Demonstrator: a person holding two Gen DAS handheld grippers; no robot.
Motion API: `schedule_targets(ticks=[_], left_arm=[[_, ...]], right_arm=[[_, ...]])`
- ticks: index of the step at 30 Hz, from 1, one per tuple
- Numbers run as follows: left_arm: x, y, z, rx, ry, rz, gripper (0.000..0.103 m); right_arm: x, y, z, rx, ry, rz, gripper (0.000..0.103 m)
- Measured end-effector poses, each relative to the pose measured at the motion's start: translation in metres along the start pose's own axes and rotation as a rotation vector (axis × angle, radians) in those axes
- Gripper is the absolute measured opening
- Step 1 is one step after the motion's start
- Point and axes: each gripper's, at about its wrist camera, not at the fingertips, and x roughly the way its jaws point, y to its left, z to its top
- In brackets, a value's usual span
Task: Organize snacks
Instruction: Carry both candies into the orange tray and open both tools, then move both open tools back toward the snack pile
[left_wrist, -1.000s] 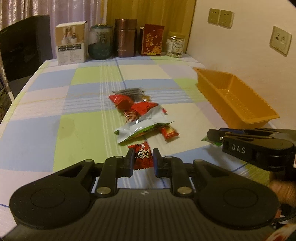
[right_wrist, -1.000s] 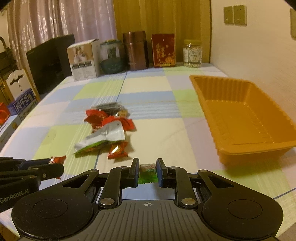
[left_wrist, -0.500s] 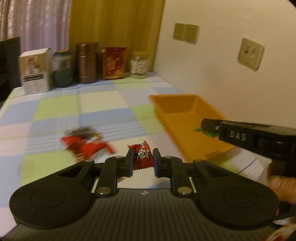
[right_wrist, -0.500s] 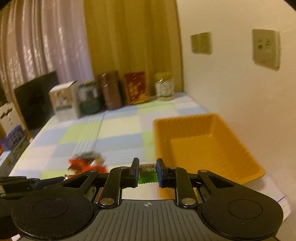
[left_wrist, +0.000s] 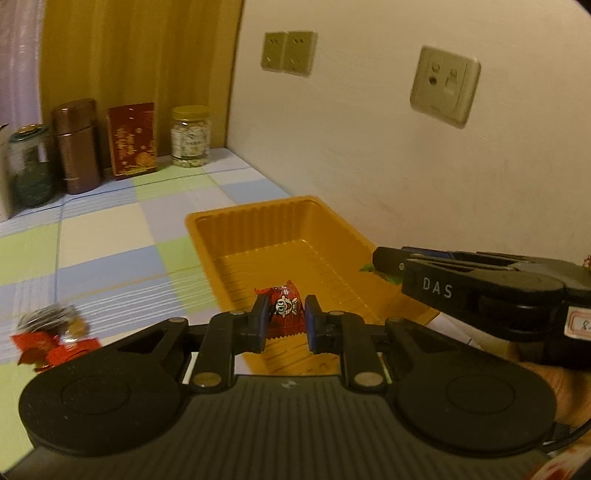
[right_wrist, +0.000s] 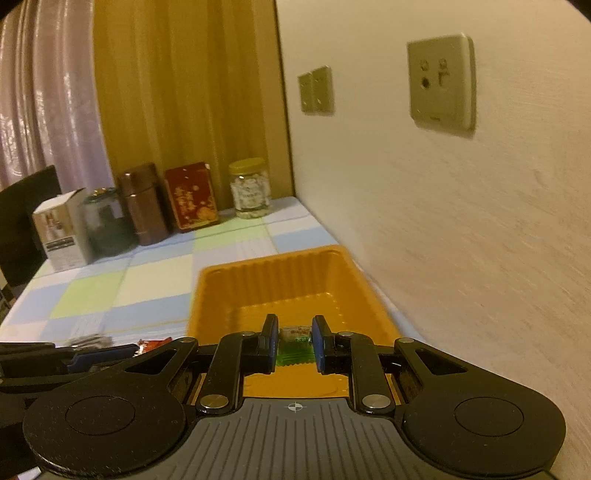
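My left gripper (left_wrist: 284, 317) is shut on a red snack packet (left_wrist: 285, 307) and holds it above the near end of the orange tray (left_wrist: 258, 225). My right gripper (right_wrist: 294, 341) is shut on a green snack packet (right_wrist: 295, 347) and holds it over the same orange tray (right_wrist: 273, 266). The right gripper also shows in the left wrist view (left_wrist: 380, 260), at the tray's right rim, with a green corner sticking out. A pile of red snack packets (left_wrist: 51, 338) lies on the checked tablecloth to the left.
A wall with sockets (left_wrist: 443, 85) runs close along the tray's right side. Jars, a brown canister (left_wrist: 75, 146), a red box (left_wrist: 132, 138) and a white box (right_wrist: 61, 236) stand at the table's far edge.
Both grippers have swung right from the snack pile to above the orange tray, each still holding its packet. The pile has slid to the left edge of view.
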Motion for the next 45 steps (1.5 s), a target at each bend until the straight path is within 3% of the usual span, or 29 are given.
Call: schedule_targets(ticks=[6,8,20,24,25,26,27,29,38,45], left_arm=[[0.03,-0.007,-0.002,0.066,0.032,-0.008,0.02],[0.032,-0.006,-0.004,0.086,0.029,0.012,0.03],[-0.01,0.034,-0.02,-0.044,0.017,0.096,0.032],[-0.025,0.045,-0.025,-0.08,0.01,0.121,0.033],[-0.029,0.048,-0.026,-0.088,0.009,0.129,0.033],[-0.033,0.051,-0.027,-0.094,0.007,0.135,0.034],[-0.036,0.053,-0.028,-0.101,0.007,0.141,0.034],[-0.044,0.058,-0.031,-0.122,0.009,0.149,0.034],[-0.084,0.068,-0.047,-0.17,0.009,0.194,0.039],[-0.124,0.067,-0.061,-0.17,-0.003,0.215,0.046]], right_arm=[[0.012,-0.014,-0.004,0.026,0.018,-0.014,0.02],[0.014,-0.017,-0.005,0.035,0.025,-0.017,0.02],[0.015,-0.018,-0.01,0.067,0.041,0.011,0.02],[0.019,-0.019,-0.006,0.1,0.049,0.06,0.02],[0.02,-0.018,-0.005,0.103,0.054,0.062,0.022],[0.019,-0.018,-0.004,0.105,0.049,0.059,0.031],[0.017,-0.018,-0.004,0.109,0.041,0.056,0.051],[0.011,-0.019,-0.004,0.119,0.021,0.05,0.061],[-0.032,-0.021,-0.013,0.183,0.044,0.026,0.061],[-0.079,0.001,-0.019,0.191,0.033,0.046,0.061]])
